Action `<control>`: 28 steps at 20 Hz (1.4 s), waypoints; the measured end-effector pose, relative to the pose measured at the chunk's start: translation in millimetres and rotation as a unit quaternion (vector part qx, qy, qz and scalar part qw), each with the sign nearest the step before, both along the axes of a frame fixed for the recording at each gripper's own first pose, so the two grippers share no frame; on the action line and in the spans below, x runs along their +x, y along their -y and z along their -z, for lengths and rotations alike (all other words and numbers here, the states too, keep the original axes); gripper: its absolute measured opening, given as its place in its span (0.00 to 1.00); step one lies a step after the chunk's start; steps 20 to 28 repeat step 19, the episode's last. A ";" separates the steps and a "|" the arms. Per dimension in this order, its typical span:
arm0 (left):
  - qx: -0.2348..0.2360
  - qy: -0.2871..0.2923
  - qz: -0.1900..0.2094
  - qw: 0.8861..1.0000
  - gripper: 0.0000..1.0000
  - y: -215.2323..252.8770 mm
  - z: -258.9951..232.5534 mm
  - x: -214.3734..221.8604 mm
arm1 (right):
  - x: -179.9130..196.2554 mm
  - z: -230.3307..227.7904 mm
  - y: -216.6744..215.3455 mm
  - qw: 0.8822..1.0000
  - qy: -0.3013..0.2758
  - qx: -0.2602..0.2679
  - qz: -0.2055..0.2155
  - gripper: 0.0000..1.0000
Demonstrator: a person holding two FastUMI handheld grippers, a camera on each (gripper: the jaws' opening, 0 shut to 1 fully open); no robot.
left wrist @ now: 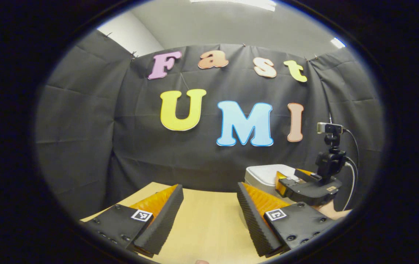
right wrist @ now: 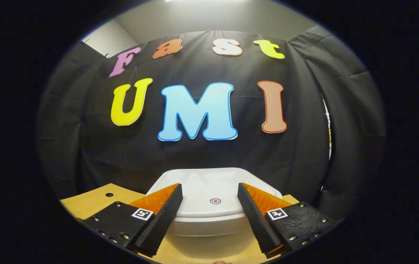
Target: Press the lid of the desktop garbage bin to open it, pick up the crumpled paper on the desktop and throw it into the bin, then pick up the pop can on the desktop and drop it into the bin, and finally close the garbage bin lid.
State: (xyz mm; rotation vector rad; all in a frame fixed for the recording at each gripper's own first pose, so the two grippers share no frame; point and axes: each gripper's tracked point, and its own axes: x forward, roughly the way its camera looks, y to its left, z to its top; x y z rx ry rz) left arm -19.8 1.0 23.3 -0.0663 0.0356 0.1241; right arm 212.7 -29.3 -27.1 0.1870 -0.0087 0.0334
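Step one, lid not yet pressed: your left gripper [left wrist: 209,205] hangs spread wide over bare pale wooden desktop [left wrist: 209,234], holding nothing, with the garbage bin [left wrist: 264,174] at its 2 o'clock and your right gripper [left wrist: 299,183] already above it. Your right gripper [right wrist: 209,209] is also wide and empty, the bin's closed lid [right wrist: 209,187], smooth white rounded plastic, at 12 o'clock between ribbed wedge fingers [right wrist: 161,216]. Next, I'd say: lower one tip onto the small red ring mark [right wrist: 215,201] and push straight down.
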 end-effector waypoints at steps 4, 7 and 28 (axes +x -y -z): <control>0.002 0.007 0.003 1.000 0.95 7.7 1.7 -5.0 | -52.9 18.9 -2.0 1.000 -0.006 -0.023 -0.013 0.96; 0.004 0.015 0.019 1.000 0.96 15.4 1.7 -2.7 | -82.6 13.3 12.2 0.999 0.000 -0.054 -0.002 0.96; 0.008 0.009 0.078 0.997 0.96 29.9 26.6 13.2 | -180.6 -7.6 -14.5 1.000 0.005 -0.023 -0.015 0.96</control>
